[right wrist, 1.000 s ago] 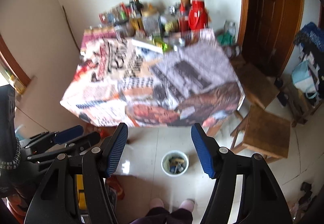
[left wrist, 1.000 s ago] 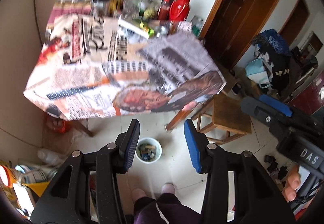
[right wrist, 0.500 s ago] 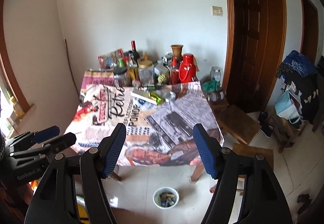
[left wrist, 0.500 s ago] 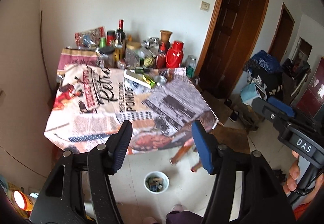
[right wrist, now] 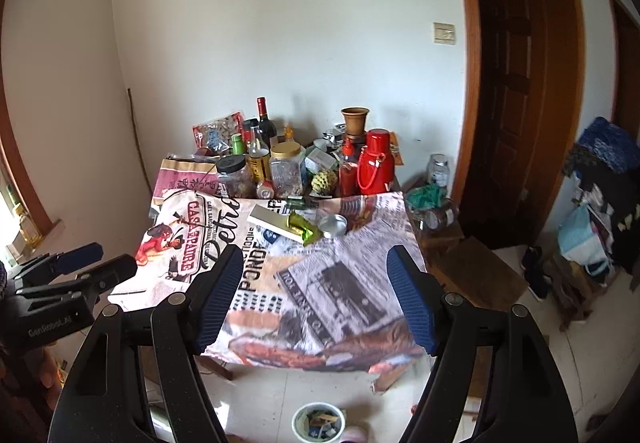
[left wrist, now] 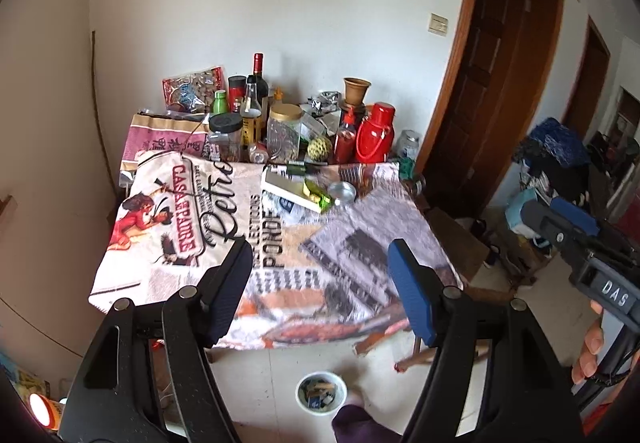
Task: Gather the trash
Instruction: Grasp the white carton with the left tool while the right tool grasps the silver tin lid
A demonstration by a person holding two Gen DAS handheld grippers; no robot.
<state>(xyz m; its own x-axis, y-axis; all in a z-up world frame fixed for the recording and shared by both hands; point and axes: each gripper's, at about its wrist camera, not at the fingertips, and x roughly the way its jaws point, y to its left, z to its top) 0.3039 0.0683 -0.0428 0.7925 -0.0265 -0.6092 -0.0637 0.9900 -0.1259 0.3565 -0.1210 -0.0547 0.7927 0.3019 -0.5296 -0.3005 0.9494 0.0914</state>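
A green wrapper lies on a flat white box near the middle of the printed tablecloth. A small white trash bin with scraps in it stands on the floor in front of the table. My left gripper is open and empty, held high before the table's near edge. My right gripper is open and empty too, beside it. Each gripper shows at the edge of the other's view.
Bottles, jars, a red thermos and a clay vase crowd the table's back. A round metal tin lies by the box. Wooden stools and a dark door are on the right.
Both grippers have tilted up from the floor and bin toward the tabletop and wall. The bin has slid to the bottom of both views. Both stay open.
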